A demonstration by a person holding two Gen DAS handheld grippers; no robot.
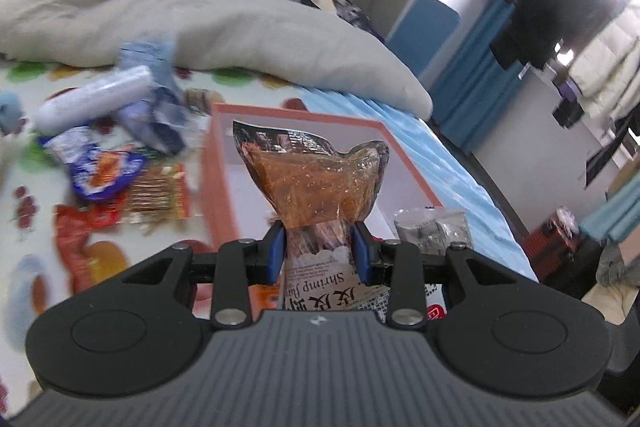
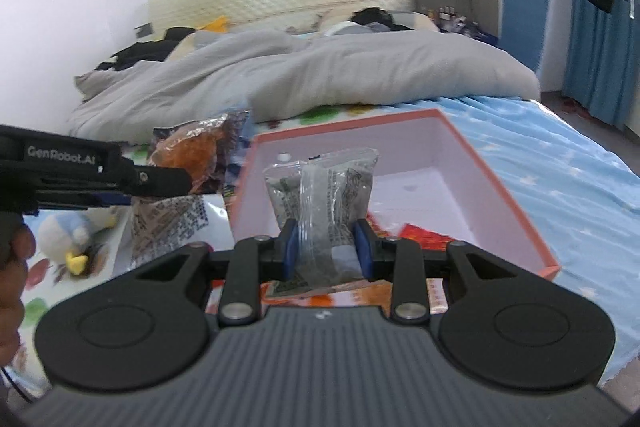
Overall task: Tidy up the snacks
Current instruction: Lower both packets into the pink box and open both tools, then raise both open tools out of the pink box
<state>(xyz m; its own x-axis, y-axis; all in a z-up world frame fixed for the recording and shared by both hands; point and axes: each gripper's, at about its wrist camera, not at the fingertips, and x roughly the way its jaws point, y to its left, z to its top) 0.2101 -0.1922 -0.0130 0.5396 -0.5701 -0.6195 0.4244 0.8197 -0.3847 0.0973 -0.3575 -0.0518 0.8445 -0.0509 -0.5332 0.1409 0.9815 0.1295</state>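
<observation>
My left gripper (image 1: 319, 251) is shut on a clear packet of orange shrimp snack (image 1: 316, 179), held upright over the near left corner of a pink box (image 1: 218, 163). In the right wrist view that same shrimp packet (image 2: 192, 151) shows at the left, in the left gripper (image 2: 160, 183). My right gripper (image 2: 327, 249) is shut on a grey-and-clear snack packet (image 2: 320, 195), held above the pink box (image 2: 508, 195). The grey packet (image 1: 434, 231) also shows at the right of the left wrist view. A red packet (image 2: 424, 237) lies inside the box.
Loose snacks (image 1: 104, 171) lie scattered on the patterned sheet left of the box, with a white tube (image 1: 92, 99) among them. A grey duvet (image 2: 280, 79) is bunched behind. A plush penguin (image 2: 68, 235) sits at the left. The blue sheet (image 2: 560, 163) runs along the right.
</observation>
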